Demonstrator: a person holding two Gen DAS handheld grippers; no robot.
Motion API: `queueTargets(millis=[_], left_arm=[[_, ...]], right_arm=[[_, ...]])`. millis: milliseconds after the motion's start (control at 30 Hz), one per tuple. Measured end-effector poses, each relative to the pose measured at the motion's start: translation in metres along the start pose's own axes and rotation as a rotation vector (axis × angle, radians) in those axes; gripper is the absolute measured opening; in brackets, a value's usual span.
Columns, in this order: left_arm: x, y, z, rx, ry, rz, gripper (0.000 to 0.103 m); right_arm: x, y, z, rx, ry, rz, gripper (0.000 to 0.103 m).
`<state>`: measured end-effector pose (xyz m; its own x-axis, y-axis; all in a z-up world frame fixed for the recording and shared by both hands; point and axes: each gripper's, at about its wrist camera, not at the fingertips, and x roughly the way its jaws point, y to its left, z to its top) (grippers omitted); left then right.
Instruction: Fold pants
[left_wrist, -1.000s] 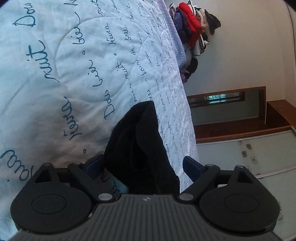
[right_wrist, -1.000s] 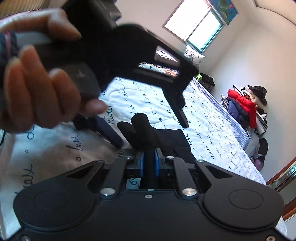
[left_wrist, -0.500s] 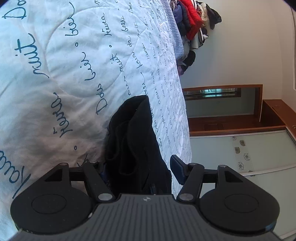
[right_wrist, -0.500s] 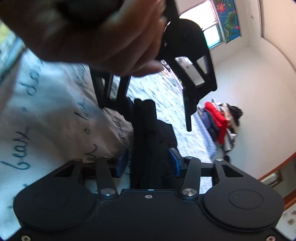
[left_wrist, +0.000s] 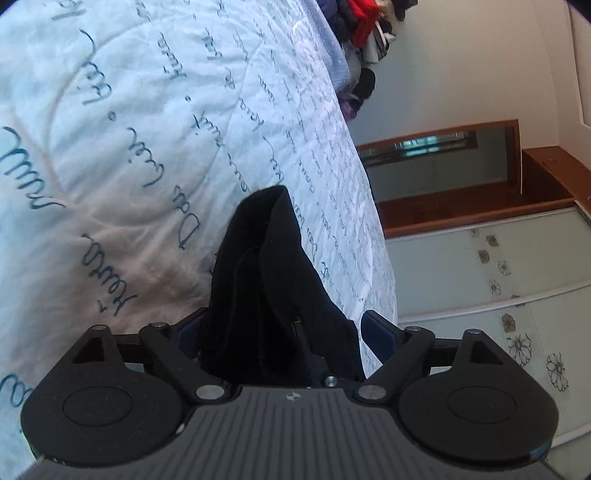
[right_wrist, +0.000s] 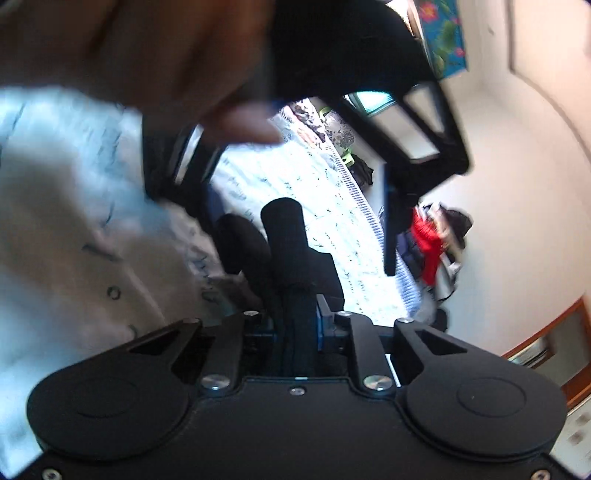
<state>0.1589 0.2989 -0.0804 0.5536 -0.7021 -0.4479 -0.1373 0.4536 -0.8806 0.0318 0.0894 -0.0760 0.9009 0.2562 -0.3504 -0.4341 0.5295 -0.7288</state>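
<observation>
Left wrist view: my left gripper (left_wrist: 284, 325) stands wide and its jaws are opening; a bunched fold of the black pants (left_wrist: 266, 280) rises between the blue fingertips (left_wrist: 380, 326), but the right-hand pad stands clear of the cloth. Whether the other pad touches it I cannot tell, since the fabric hides that side. The pants lie on a pale blue quilted bedspread (left_wrist: 129, 122) printed with dark cursive script, near the bed's edge. Beyond the edge stand a wardrobe with frosted flower-patterned panels (left_wrist: 491, 280) and a wood-framed mirror (left_wrist: 439, 147); a heap of clothes (left_wrist: 364, 22), red among them, sits past the far end of the bed.

Right wrist view: my right gripper (right_wrist: 297, 328) is drawn narrow, its jaws closing, with a thick roll of the same pants (right_wrist: 286, 243) pinched between the blue pads (right_wrist: 320, 330). The cloth extends forward from the fingers onto the bedspread (right_wrist: 66, 236). Above it, blurred and close to the lens, my left hand (right_wrist: 147, 48) holds the left gripper (right_wrist: 306, 218), whose spread fingers straddle the pants from above. A window (right_wrist: 373, 99) and a floral picture (right_wrist: 443, 37) mark the far wall.
</observation>
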Motion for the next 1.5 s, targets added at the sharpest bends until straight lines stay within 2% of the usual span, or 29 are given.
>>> queueTargets(millis=[133,200,333,367,400,500,533,567,633,700,767,800,867,933,967,1100,1233,1400,1433,1500], left_arm=[[0.018,-0.002,0.007,-0.007,0.034,-0.032,0.088],[0.027,-0.004,0.011,-0.009,0.045,-0.064,0.091],[0.043,-0.006,0.02,-0.037,0.062,-0.086,0.089],[0.045,-0.007,0.021,-0.037,0.061,-0.075,0.083],[0.048,-0.008,0.023,-0.034,0.06,-0.064,0.068],[0.053,-0.014,0.024,0.005,0.061,-0.002,0.039],[0.053,-0.016,0.024,0.028,0.055,0.016,0.036],[0.052,-0.018,0.023,0.045,0.047,0.025,0.026],[0.049,-0.022,0.02,0.073,0.028,0.029,0.023],[0.046,-0.027,0.017,0.104,0.009,0.042,0.022],[0.041,-0.03,0.012,0.144,-0.006,0.063,0.022],[0.04,-0.034,0.009,0.167,-0.017,0.075,0.022],[0.037,-0.041,0.004,0.201,-0.035,0.09,0.022],[0.034,-0.049,-0.002,0.224,-0.053,0.105,0.022],[0.032,-0.053,-0.004,0.234,-0.06,0.111,0.022],[0.025,-0.069,-0.015,0.277,-0.081,0.131,0.021],[0.021,-0.092,-0.029,0.336,-0.101,0.175,0.02],[0.019,-0.126,-0.048,0.383,-0.105,0.16,0.021],[0.02,-0.135,-0.053,0.395,-0.106,0.16,0.021],[0.023,-0.151,-0.063,0.416,-0.104,0.155,0.021]], right_arm=[[-0.01,-0.038,-0.004,0.211,-0.019,0.07,0.014],[-0.015,-0.051,-0.007,0.268,-0.032,0.076,0.014],[-0.02,-0.065,-0.011,0.351,-0.04,0.092,0.014],[-0.02,-0.066,-0.013,0.359,-0.039,0.095,0.014],[-0.021,-0.065,-0.013,0.357,-0.038,0.097,0.014],[-0.015,-0.058,-0.016,0.332,-0.037,0.096,0.015],[-0.016,-0.056,-0.017,0.322,-0.032,0.097,0.016],[-0.012,-0.054,-0.019,0.313,-0.024,0.119,0.021],[-0.027,-0.059,-0.026,0.307,-0.032,0.193,0.023],[-0.049,-0.078,-0.034,0.381,-0.066,0.303,0.023],[-0.067,-0.104,-0.047,0.521,-0.106,0.366,0.023],[-0.07,-0.118,-0.053,0.588,-0.112,0.361,0.023],[-0.062,-0.133,-0.062,0.65,-0.079,0.281,0.022],[-0.048,-0.13,-0.064,0.608,-0.016,0.19,0.018],[-0.04,-0.127,-0.064,0.584,-0.002,0.178,0.018],[-0.025,-0.119,-0.062,0.594,-0.003,0.228,0.017],[-0.027,-0.123,-0.062,0.631,-0.017,0.239,0.015],[-0.038,-0.144,-0.083,0.764,-0.07,0.236,0.015],[-0.042,-0.148,-0.088,0.778,-0.079,0.231,0.014],[-0.053,-0.154,-0.094,0.794,-0.101,0.222,0.006]])
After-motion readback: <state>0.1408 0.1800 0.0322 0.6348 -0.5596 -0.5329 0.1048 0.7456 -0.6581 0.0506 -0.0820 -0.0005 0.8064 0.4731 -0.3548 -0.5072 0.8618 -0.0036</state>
